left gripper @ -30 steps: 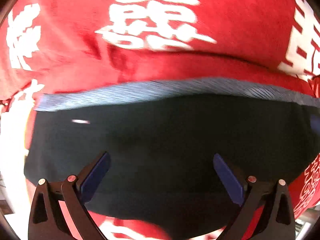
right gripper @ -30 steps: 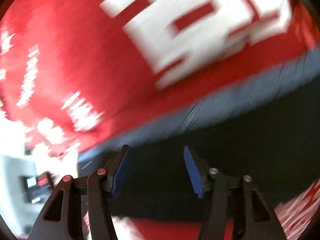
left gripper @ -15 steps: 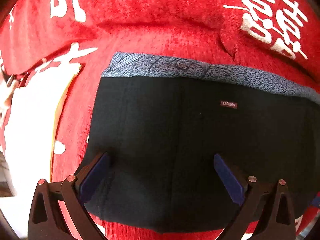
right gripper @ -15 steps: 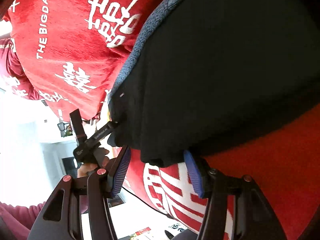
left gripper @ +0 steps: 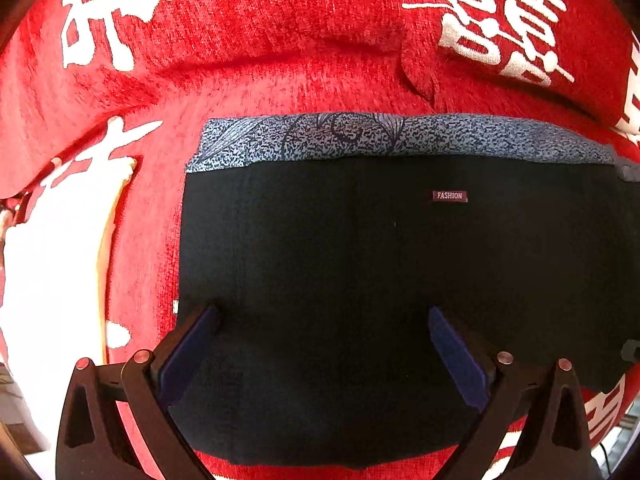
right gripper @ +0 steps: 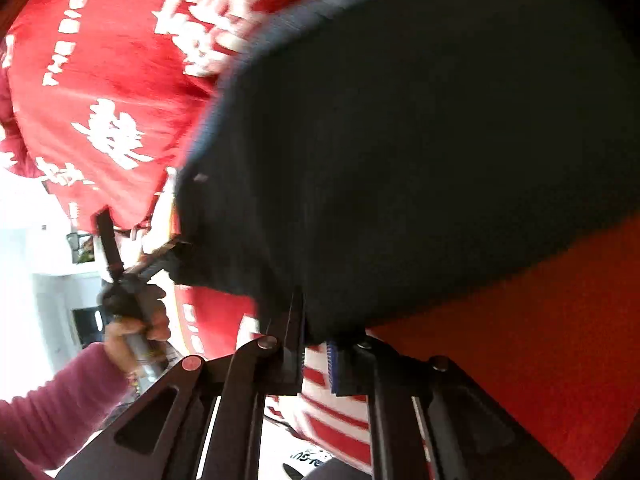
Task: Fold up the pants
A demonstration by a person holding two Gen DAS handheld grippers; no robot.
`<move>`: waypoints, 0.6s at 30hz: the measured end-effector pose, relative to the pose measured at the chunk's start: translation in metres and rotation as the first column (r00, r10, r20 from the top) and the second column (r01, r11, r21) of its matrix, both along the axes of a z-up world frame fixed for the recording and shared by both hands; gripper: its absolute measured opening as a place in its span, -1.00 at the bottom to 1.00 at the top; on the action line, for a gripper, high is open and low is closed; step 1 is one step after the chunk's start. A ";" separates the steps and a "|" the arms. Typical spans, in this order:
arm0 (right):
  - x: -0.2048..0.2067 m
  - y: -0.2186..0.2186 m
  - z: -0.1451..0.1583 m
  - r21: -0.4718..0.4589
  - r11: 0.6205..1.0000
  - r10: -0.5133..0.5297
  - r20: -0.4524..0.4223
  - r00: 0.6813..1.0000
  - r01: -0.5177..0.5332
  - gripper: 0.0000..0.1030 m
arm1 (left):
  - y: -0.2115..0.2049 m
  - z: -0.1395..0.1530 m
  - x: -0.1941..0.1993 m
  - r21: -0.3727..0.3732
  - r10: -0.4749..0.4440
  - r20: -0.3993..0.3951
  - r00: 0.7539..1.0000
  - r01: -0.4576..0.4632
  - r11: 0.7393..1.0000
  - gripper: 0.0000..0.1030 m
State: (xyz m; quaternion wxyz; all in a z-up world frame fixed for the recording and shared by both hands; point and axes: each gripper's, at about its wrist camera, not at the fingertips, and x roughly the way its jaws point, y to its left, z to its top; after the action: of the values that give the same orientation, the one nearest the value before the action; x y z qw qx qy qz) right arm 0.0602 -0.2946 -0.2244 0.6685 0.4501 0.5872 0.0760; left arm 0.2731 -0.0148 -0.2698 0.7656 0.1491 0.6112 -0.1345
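Your right gripper [right gripper: 314,344] has clamped shut on the near hem of the dark pants [left gripper: 360,280], which lie flat on the red blanket [left gripper: 280,60]. Your left gripper [left gripper: 320,344] stands wide open over the cloth. Lifting one-handed could drag the fabric askew.
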 end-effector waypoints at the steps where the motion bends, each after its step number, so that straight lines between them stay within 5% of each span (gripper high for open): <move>1: 0.001 0.000 0.001 0.002 1.000 -0.002 0.002 1.000 0.002 -0.83 | -0.004 0.003 -0.002 0.011 0.008 -0.011 1.000 -0.008 1.000 1.00; 6: -0.008 -0.008 0.027 -0.086 0.993 0.077 -0.044 0.996 -0.080 -0.40 | -0.021 0.023 -0.018 0.054 0.022 -0.025 0.999 -0.021 0.998 1.00; 13: -0.010 -0.061 0.078 -0.389 0.919 0.093 0.042 0.995 -0.070 -0.40 | -0.126 0.043 -0.075 -0.103 -0.154 -0.015 0.988 0.151 0.983 1.00; 17: 0.006 -0.083 0.056 -0.470 0.876 0.119 -0.003 0.993 -0.107 -0.41 | -0.181 0.011 -0.080 -0.031 -0.188 -0.019 0.982 0.187 0.982 1.00; 18: 0.008 -0.090 0.048 -0.501 0.857 0.113 -0.048 0.992 -0.121 -0.55 | -0.183 0.004 -0.076 -0.026 -0.178 -0.028 0.984 0.178 0.984 1.00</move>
State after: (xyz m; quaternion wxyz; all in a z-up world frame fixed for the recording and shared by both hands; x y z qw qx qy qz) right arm 0.0685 -0.3847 -0.1765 0.7519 0.2245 0.6184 -0.0428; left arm 0.1967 -0.1977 -0.2653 0.7428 0.1920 0.6054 -0.2118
